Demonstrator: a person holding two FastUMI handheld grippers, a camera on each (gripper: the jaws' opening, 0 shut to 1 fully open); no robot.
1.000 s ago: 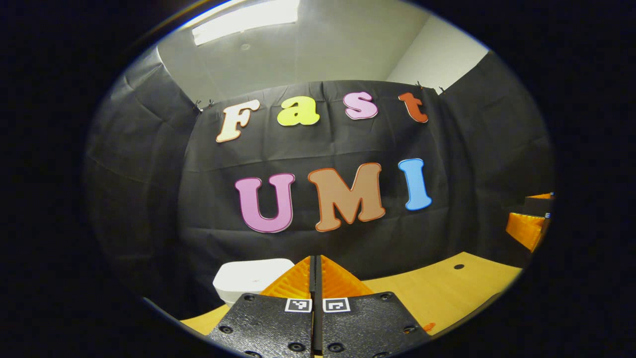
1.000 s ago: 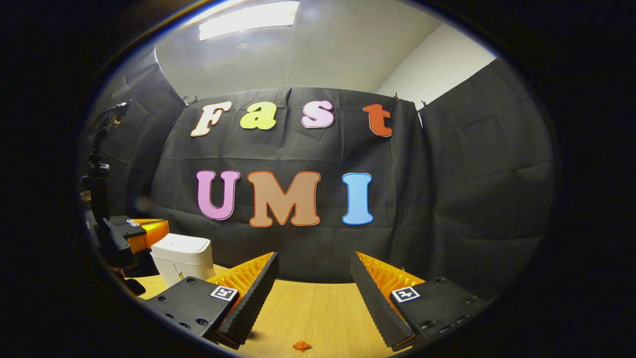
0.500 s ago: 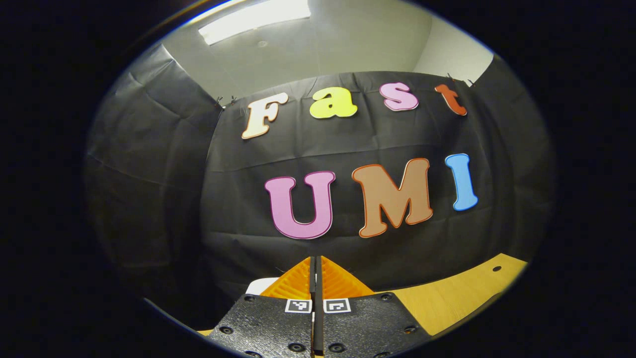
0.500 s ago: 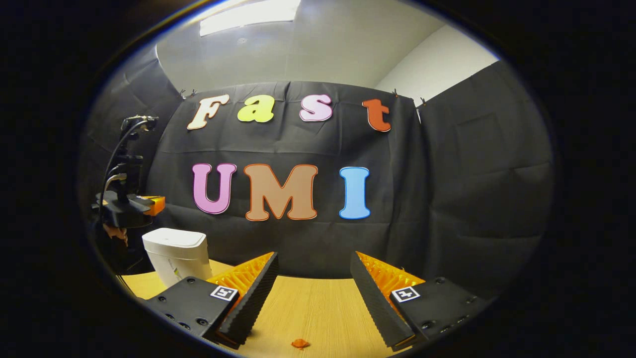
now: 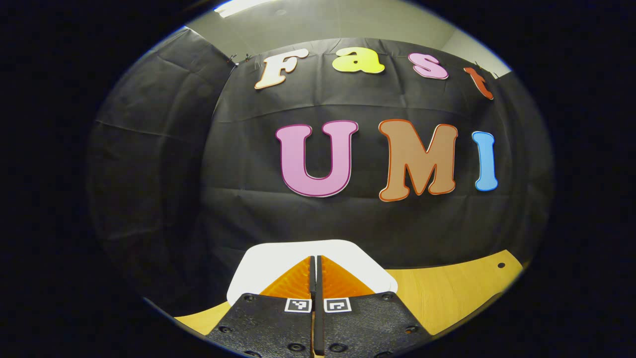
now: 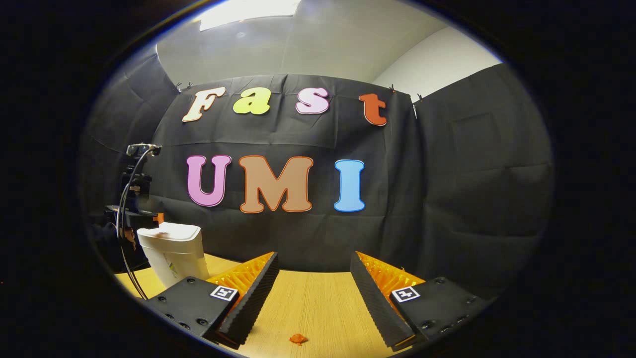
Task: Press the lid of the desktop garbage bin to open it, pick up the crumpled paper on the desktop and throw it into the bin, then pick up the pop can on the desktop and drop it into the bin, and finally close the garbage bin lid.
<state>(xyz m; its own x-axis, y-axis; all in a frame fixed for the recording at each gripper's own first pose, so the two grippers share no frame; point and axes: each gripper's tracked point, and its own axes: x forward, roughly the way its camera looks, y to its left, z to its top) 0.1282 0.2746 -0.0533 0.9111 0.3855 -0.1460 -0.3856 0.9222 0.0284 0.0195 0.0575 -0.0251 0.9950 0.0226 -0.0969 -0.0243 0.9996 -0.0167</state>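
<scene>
Left gripper view: left tongs [image 5: 315,261] clenched over smooth white bin lid [image 5: 268,258]; right tongs [image 6: 314,278] spread above woodgrain desk [image 6: 318,308].

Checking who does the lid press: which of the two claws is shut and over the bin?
The left claw: its fingers meet, over the white bin lid. The right claw is open above the desktop.

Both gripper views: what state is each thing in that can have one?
White plastic desktop bin: upright on the wooden table, lid down.
Left gripper: fingers shut, empty, just above the lid.
Right gripper: fingers open, empty, above the table.
Small orange scrap: lying loose on the table.
</scene>
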